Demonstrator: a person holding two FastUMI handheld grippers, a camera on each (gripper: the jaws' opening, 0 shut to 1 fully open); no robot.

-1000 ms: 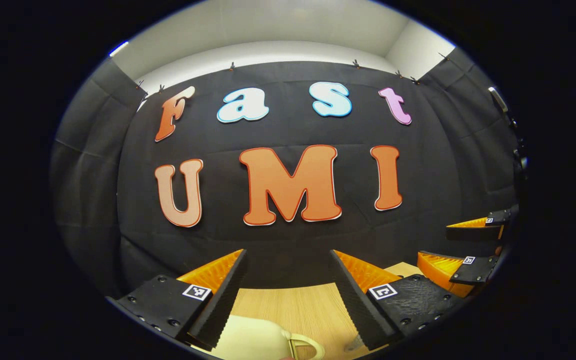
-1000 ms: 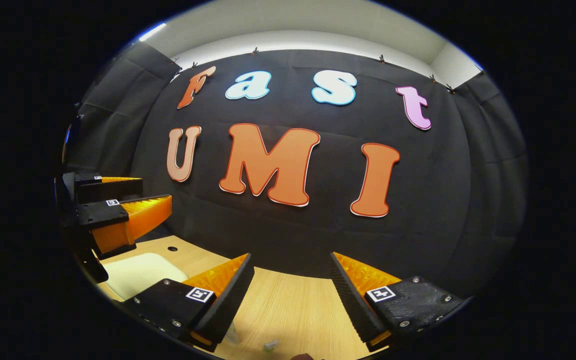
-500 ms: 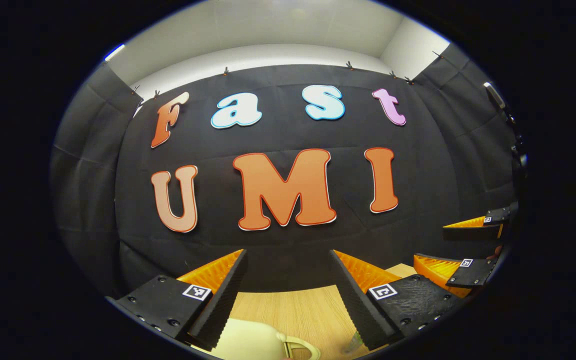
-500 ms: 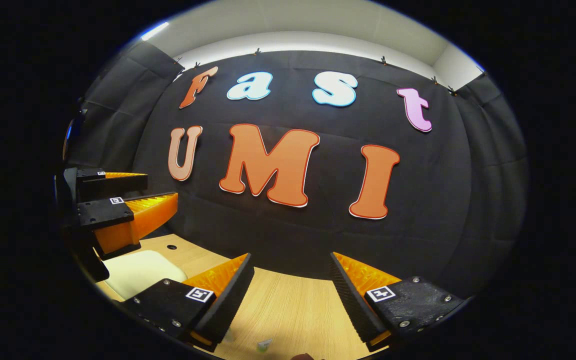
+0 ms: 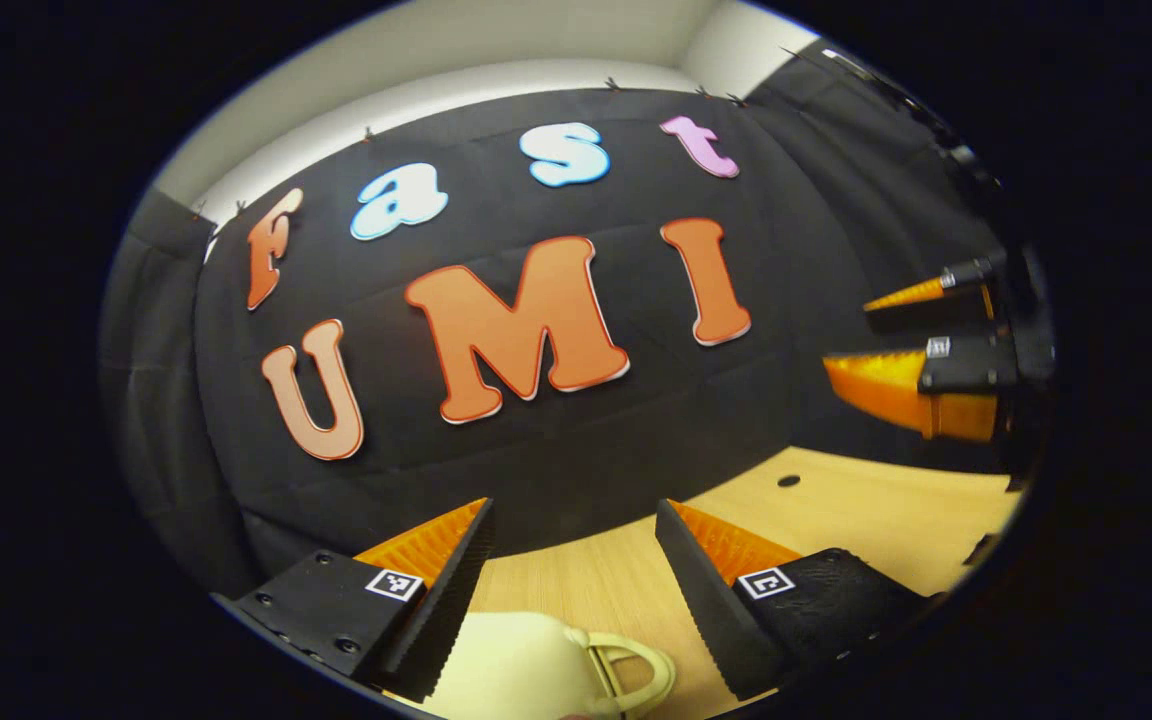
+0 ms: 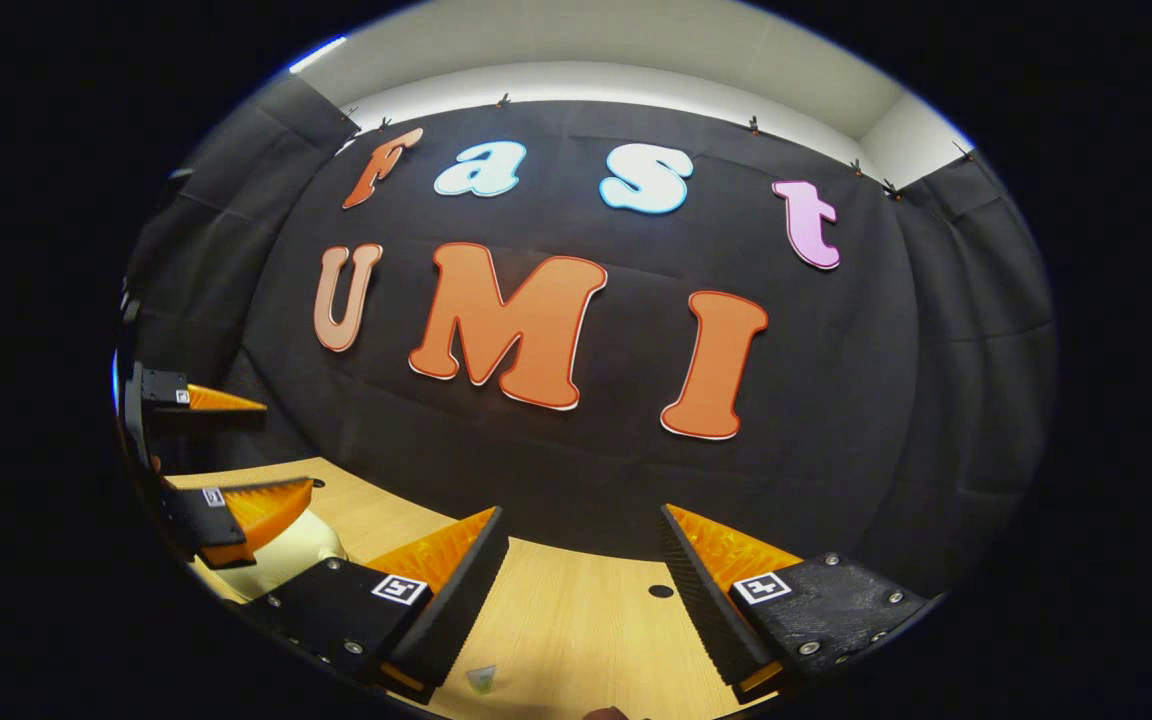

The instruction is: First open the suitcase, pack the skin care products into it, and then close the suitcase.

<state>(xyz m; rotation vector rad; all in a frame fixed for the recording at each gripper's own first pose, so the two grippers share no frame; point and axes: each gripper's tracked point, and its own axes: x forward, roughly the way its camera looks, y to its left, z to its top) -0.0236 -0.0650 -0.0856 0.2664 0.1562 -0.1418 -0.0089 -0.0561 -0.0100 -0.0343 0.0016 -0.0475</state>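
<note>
Hovering over the wooden table [image 5: 866, 510], the left gripper [image 5: 573, 515] is sitting with its fingers spread wide apart and nothing between them. Just below and between those fingers in the left gripper view, the cream suitcase [image 5: 511, 670] is lying on the table, rounded corner up, with its looped handle [image 5: 636, 672] poking out toward the right — the fingers aren't touching it as far as I can tell, though the bottom edge of the view is cutting the case off. Can't tell from here whether the case is open or closed.

Over in the right gripper view, the right gripper [image 6: 581, 525] is also hanging with its fingers wide apart, gripping nothing. A small pale greenish thing [image 6: 480, 679] is lying on the table near the bottom edge by its left finger — too small to say what it is, could be one of the skin care products. A dark round hole [image 6: 660, 591] is showing in the tabletop just beside the right finger.

Each gripper is showing up at the edge of the other's view, well apart from it, and both are looking open there too.
</note>
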